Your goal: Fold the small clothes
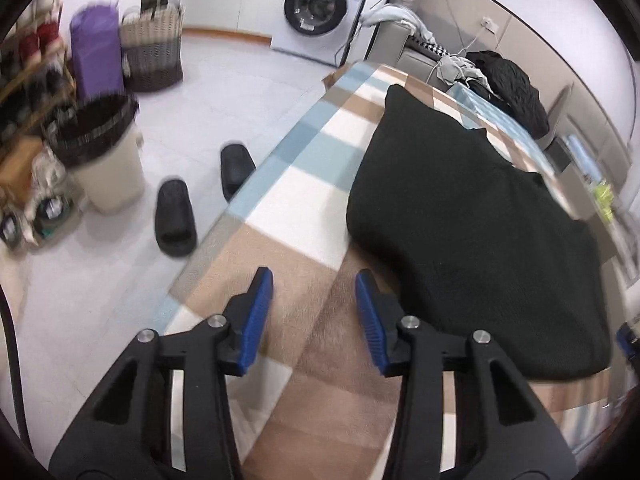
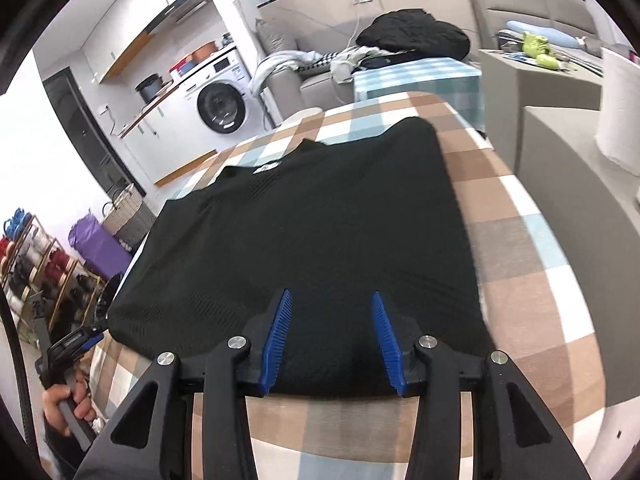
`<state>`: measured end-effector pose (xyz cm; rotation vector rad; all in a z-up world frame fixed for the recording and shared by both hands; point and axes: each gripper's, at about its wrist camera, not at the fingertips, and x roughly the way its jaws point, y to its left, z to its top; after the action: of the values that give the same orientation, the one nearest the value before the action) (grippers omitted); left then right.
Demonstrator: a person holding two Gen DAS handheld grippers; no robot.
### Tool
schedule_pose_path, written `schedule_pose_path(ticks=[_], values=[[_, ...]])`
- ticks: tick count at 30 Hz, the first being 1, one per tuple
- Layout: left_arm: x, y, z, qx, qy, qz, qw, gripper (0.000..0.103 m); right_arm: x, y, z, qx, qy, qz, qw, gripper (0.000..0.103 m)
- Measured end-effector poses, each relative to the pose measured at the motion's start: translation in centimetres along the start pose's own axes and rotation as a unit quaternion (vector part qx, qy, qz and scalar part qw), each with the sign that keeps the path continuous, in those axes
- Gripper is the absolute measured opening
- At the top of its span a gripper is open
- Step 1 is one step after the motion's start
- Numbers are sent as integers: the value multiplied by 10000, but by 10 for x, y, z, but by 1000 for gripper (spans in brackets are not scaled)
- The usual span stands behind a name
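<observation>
A black knitted garment (image 2: 312, 224) lies flat on the checked tablecloth (image 2: 532, 280), with a white label at its neck toward the far end. In the left wrist view the same black garment (image 1: 460, 220) lies to the right of my left gripper (image 1: 314, 280), which hovers open over bare cloth with nothing between its blue pads. My right gripper (image 2: 330, 300) stands open above the garment's near edge, and no fabric is pinched. The left gripper (image 2: 86, 338) also shows in the right wrist view, at the garment's near left corner, held by a hand.
The table's left edge (image 1: 224, 224) drops to a tiled floor with two black slippers (image 1: 176, 216) and a lined bin (image 1: 104, 156). A washing machine (image 1: 320, 8), a wicker basket and a purple bag stand further off. A heap of dark clothes (image 2: 412, 34) rests on a sofa beyond the table.
</observation>
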<state>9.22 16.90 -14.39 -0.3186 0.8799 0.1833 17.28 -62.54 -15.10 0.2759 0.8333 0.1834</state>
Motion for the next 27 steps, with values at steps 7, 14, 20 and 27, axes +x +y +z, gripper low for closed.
schedule_pose_path(ticks=[7, 14, 20, 27], values=[[10, -31, 15, 261, 156, -726, 9969, 39, 11, 8, 0, -112, 129, 16, 9999, 44], [24, -29, 33, -254, 294, -1640, 9857, 55, 16, 9, -2, -149, 230, -44, 9996, 44], [42, -47, 30, 71, 430, -1603, 9861, 47, 20, 6, 0, -135, 264, -53, 9995, 44], [7, -43, 25, 160, 156, -1841, 9827, 47, 20, 11, 0, -178, 281, -42, 9994, 44]])
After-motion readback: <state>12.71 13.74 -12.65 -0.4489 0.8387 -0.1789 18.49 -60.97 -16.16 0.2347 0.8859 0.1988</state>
